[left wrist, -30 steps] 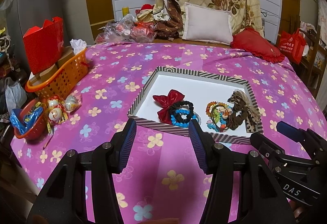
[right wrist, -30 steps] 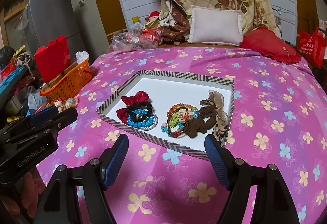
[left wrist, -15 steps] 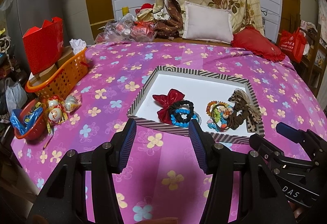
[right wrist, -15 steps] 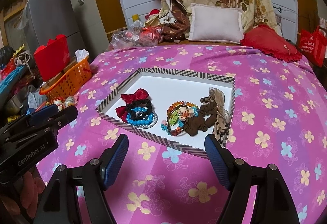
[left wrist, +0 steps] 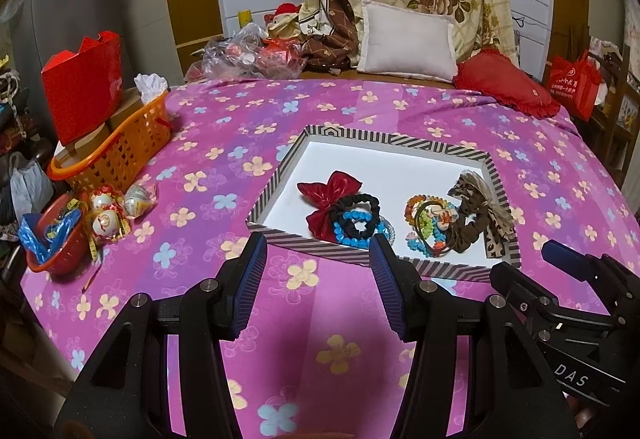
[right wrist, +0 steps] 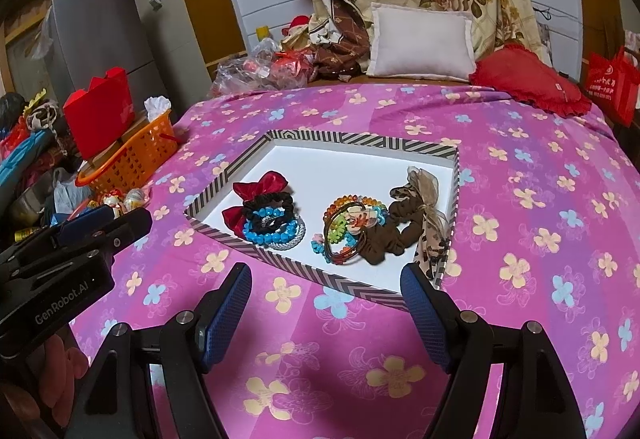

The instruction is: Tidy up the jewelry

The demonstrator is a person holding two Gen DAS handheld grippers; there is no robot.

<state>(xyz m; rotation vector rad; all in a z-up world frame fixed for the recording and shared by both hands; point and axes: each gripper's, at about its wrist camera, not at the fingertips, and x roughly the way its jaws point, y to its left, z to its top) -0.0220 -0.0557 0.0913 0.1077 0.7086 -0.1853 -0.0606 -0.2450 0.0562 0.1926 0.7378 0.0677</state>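
A shallow striped-rim box (left wrist: 276, 175) (right wrist: 224, 175) with a white floor lies on the pink flowered cloth. In it are a red bow (left wrist: 328, 191) (right wrist: 260, 183), a black scrunchie (left wrist: 356, 205) (right wrist: 268, 203), a blue bead bracelet (left wrist: 344, 233) (right wrist: 264, 235), a heap of colourful bracelets (left wrist: 426, 219) (right wrist: 352, 223) and a brown scrunchie with a leopard bow (left wrist: 476, 223) (right wrist: 400, 231). My left gripper (left wrist: 318, 259) is open and empty, just before the box's near rim. My right gripper (right wrist: 326, 293) is open and empty, at the near rim.
An orange basket (left wrist: 120, 143) (right wrist: 132, 159) with a red box (left wrist: 82, 79) stands at the table's left edge. A red bowl (left wrist: 52, 239) and wrapped trinkets (left wrist: 116, 207) lie near it. Pillows (left wrist: 408, 39) and plastic bags (left wrist: 248, 55) sit at the back.
Both grippers have drifted very slightly toward the box. Nothing in the box has moved.
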